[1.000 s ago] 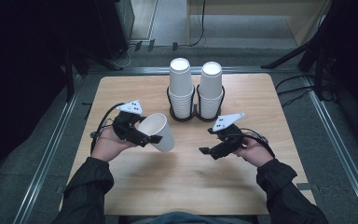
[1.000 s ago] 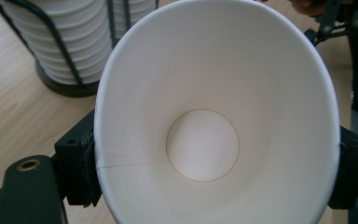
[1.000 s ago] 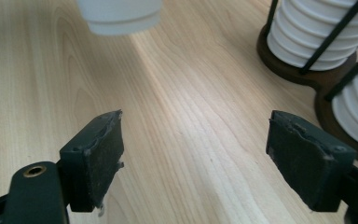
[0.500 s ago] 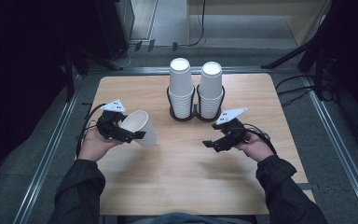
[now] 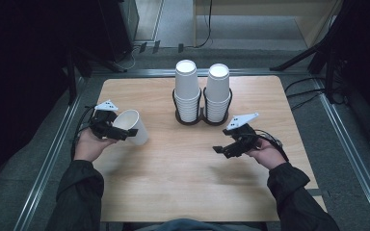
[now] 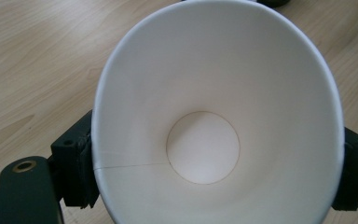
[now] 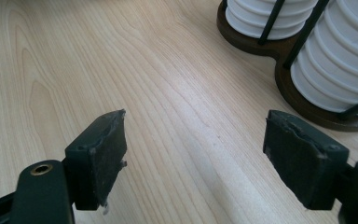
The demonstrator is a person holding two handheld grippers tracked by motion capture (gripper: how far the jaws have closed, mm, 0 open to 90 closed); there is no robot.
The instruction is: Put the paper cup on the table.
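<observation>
Your left gripper (image 5: 125,132) has its jaws clamped on a single white paper cup (image 5: 132,126), one jaw on each side of the cup's wall near the rim. In the left gripper view the cup (image 6: 219,121) opens straight toward the camera, so you look down its inside to the round bottom, with a black pad (image 6: 77,170) pressed against either flank (the rim looks slightly squeezed into an oval). From the high view the cup lies tilted on its side over the left part of the wooden table (image 5: 183,192), mouth toward your hand and bottom pointing toward the table's middle; whether it touches the wood I cannot tell.

Your left hand (image 5: 89,144) sits near the table's left edge, forearm coming up from the bottom left, gripper aimed toward the right.

Your right gripper (image 5: 221,148) holds nothing: its jaws stand apart over bare wood, having closed a little just now. Your right hand (image 5: 265,151) rests low at the right, gripper pointing left toward the middle, just in front of the cup holder (image 5: 202,115) with its two tall stacks of cups (image 5: 187,89), which stand well apart from the held cup.
</observation>
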